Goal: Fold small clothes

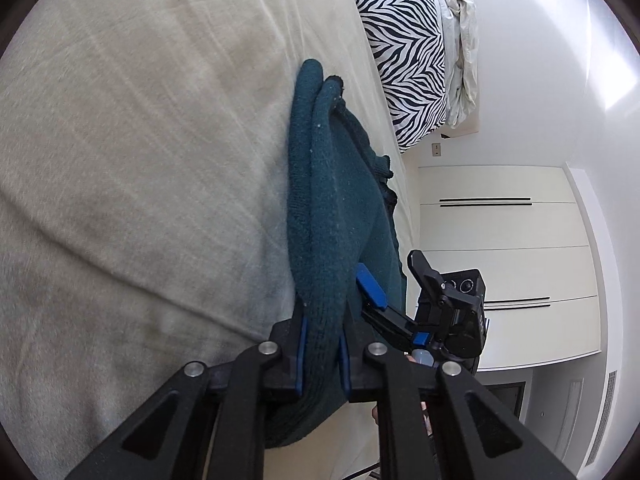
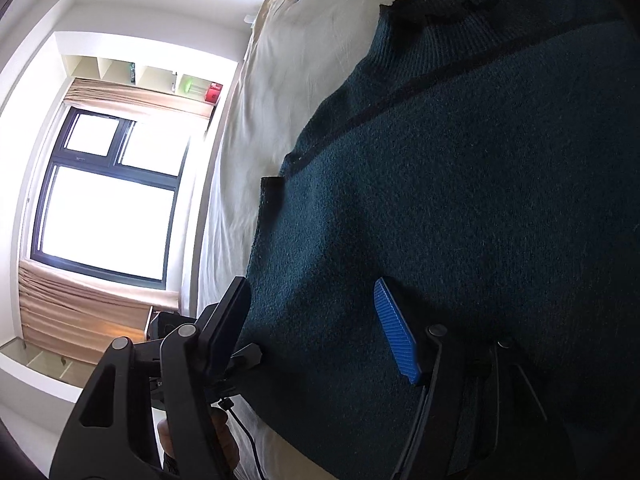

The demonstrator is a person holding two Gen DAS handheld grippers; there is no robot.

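My left gripper [image 1: 322, 354] pinches a thick fold of the dark teal knit sweater [image 1: 332, 216] between its blue-padded jaws, nearly closed on the wool. My right gripper [image 2: 320, 332] stands wide open, one ribbed blue pad [image 2: 396, 334] over the nubby cloth (contact unclear). The sweater drapes onto a beige bedsheet [image 1: 140, 140]; a zebra-striped pillow [image 1: 404, 60] lies beyond.
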